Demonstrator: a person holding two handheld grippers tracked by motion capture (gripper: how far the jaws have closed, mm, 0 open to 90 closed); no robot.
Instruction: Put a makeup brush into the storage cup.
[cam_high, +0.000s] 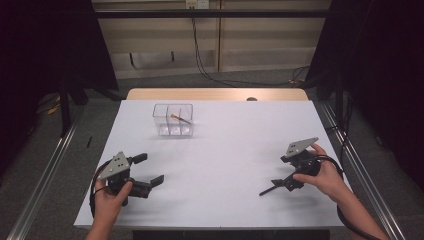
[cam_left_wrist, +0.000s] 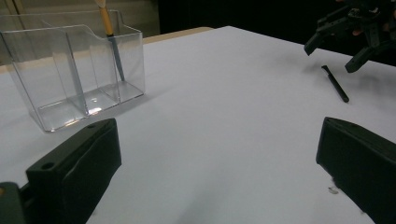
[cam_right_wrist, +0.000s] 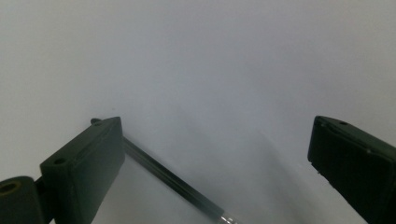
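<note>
From above, the right gripper hovers with jaws spread over a black pen lying on the white table. Its own view shows the pen passing under one jaw. The left gripper, also spread wide, faces the clear organizer, where a yellow-handled brush leans.

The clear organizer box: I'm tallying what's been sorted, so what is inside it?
The clear organizer box holds one orange-handled brush, leaning in an end compartment. The other compartments look empty. Nothing hides its inside; the walls are see-through.
</note>
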